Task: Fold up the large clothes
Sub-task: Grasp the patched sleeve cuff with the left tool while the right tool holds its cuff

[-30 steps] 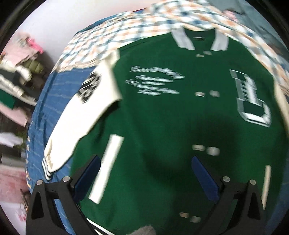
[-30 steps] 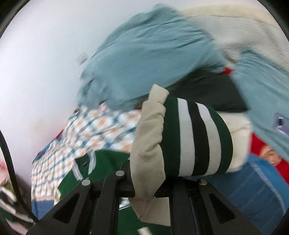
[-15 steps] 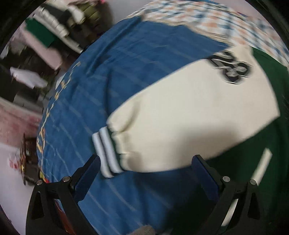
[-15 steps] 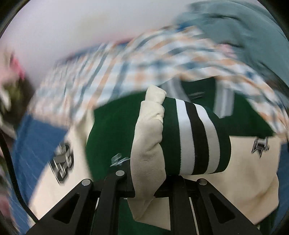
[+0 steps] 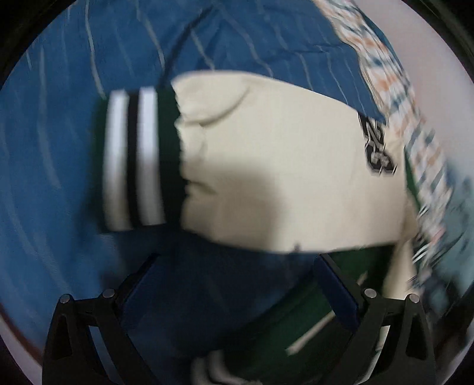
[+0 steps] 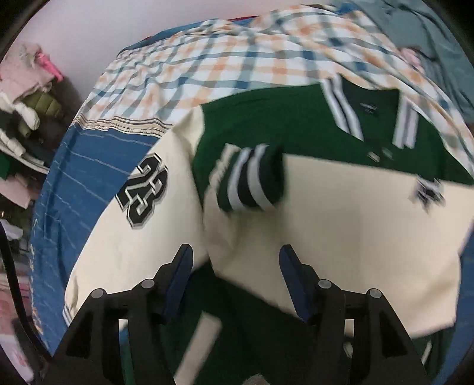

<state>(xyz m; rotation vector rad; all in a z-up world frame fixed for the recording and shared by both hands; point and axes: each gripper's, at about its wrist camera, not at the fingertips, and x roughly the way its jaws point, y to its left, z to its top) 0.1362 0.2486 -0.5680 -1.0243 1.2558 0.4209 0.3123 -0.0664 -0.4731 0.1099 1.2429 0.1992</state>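
A green varsity jacket (image 6: pixel 266 124) with cream sleeves lies face up on a blue striped bedcover (image 6: pixel 86 177). Its right sleeve (image 6: pixel 355 225) lies folded across the chest, its striped cuff (image 6: pixel 251 177) resting on the green front. My right gripper (image 6: pixel 235 266) is open and empty just above that sleeve. The left sleeve (image 5: pixel 281 183), with a "23" patch (image 5: pixel 377 148) and a striped cuff (image 5: pixel 136 165), lies stretched out on the bedcover (image 5: pixel 59 148). My left gripper (image 5: pixel 234 281) is open and empty, close above the bedcover beside this sleeve.
A plaid sheet (image 6: pixel 222 68) lies behind the jacket's collar. A grey-blue garment (image 6: pixel 429 35) lies at the back right. A pile of clothes (image 6: pixel 26 103) stands left of the bed. A white wall (image 6: pixel 103 23) is behind.
My right gripper has let go of the right sleeve's cuff, which now lies across the jacket's chest. My left gripper has swung left from the jacket's front to the left sleeve and moved closer.
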